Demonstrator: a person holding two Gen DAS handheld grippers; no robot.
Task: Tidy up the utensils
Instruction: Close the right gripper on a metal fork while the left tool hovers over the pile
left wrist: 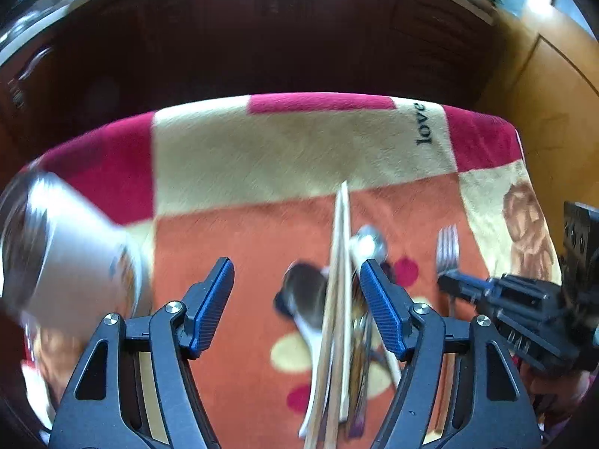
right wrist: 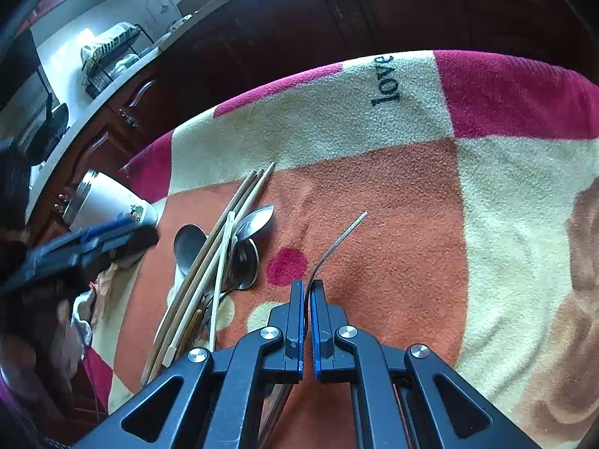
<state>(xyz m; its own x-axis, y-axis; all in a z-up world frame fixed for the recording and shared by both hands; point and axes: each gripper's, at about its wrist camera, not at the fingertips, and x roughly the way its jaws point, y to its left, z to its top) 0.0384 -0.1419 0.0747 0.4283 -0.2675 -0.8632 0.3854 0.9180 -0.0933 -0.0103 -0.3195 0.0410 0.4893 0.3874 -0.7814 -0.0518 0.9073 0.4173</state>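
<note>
**A:** The thin steel fork [right wrist: 338,241] is sitting edge-on in the right gripper [right wrist: 307,288], whose jaws are pinching its handle near the neck, the tines reaching out over the orange patch of the fleece blanket [right wrist: 393,194] covering the tabletop.

**B:** And the rest of the utensils?

**A:** Just to its left, the heap is lying crossed: pale and brown wooden chopsticks [right wrist: 224,239] slanting over three shiny metal spoons [right wrist: 243,258]. The left gripper [left wrist: 295,280] is hanging above that heap, jaws spread and holding nothing, with the chopsticks [left wrist: 338,299] running up between them.

**B:** Where is everything going, do you think?

**A:** Probably the white steel-rimmed tumbler [right wrist: 108,202] lying tilted at the blanket's left edge, near that left gripper.

**B:** So how should the fork be handled well?

**A:** I'd say it is gripped thinly, so it could swivel; moving slowly and keeping the handle in line with the jaws would help. The left one should be closing on the chopsticks as a bundle, low and square, without dragging the spoons [left wrist: 368,247] underneath.
</note>
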